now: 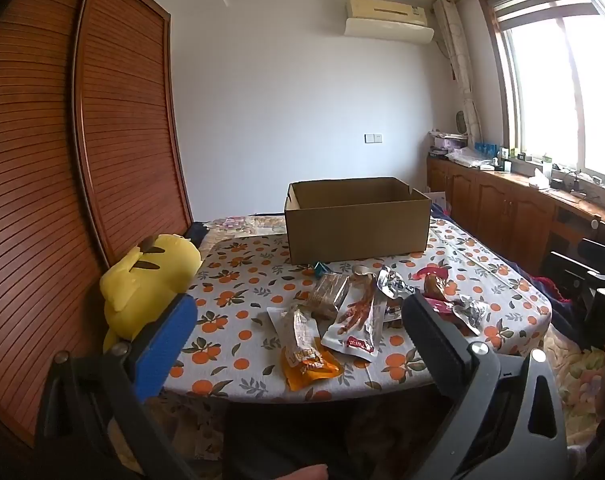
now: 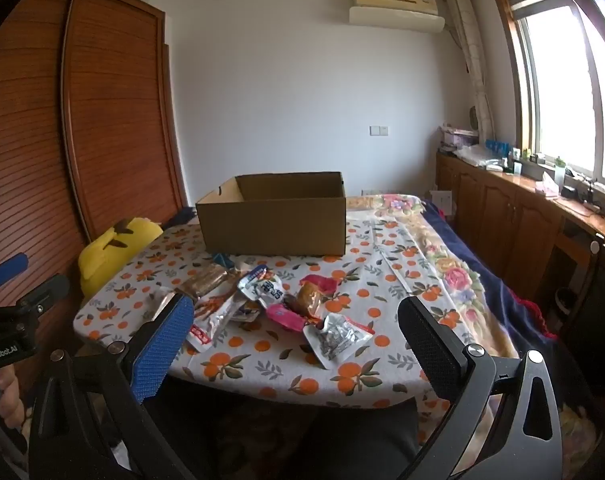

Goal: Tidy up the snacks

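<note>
Several snack packets lie loose on the table with the orange-print cloth (image 1: pixel 238 280). Among them are an orange packet (image 1: pixel 306 356), a white and red packet (image 1: pixel 356 322), a brown cake bar (image 1: pixel 328 290) and silver packets (image 2: pixel 336 338). An open, empty-looking cardboard box (image 1: pixel 356 220) stands behind them; it also shows in the right wrist view (image 2: pixel 274 216). My left gripper (image 1: pixel 298 308) is open and empty, held before the table's near edge. My right gripper (image 2: pixel 294 312) is open and empty, likewise short of the snacks.
A yellow plush toy (image 1: pixel 150 280) sits at the table's left edge against a wooden slatted wardrobe (image 1: pixel 62 160). A bed with a floral blanket (image 2: pixel 454 272) lies right of the table. Wooden cabinets (image 2: pixel 522 216) run under the window.
</note>
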`<state>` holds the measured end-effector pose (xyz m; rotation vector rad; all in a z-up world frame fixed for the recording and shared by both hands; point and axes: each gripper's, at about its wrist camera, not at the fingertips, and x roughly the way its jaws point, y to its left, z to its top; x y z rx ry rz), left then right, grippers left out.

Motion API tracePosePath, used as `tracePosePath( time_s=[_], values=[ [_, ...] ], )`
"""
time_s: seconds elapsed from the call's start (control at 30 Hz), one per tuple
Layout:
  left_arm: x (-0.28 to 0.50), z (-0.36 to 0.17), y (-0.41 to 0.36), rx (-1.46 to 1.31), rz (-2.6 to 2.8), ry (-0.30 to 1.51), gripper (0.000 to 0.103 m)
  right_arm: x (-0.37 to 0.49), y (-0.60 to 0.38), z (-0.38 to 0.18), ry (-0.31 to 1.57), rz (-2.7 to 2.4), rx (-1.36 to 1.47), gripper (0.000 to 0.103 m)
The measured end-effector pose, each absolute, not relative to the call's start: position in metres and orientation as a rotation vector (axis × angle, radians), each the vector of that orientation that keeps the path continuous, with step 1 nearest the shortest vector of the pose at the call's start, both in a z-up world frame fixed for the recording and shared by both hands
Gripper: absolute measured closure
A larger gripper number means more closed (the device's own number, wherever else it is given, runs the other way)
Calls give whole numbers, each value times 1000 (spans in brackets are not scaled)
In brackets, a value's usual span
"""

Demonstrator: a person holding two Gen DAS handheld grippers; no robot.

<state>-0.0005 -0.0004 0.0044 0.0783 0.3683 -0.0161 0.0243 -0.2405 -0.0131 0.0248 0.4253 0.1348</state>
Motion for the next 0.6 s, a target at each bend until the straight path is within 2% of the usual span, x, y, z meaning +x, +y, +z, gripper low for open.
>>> tracePosePath(
  time_s=[0.6],
  values=[
    [-2,4,-1,79,-17,367,0,24,-240,-13,424,135,24,0]
  ],
)
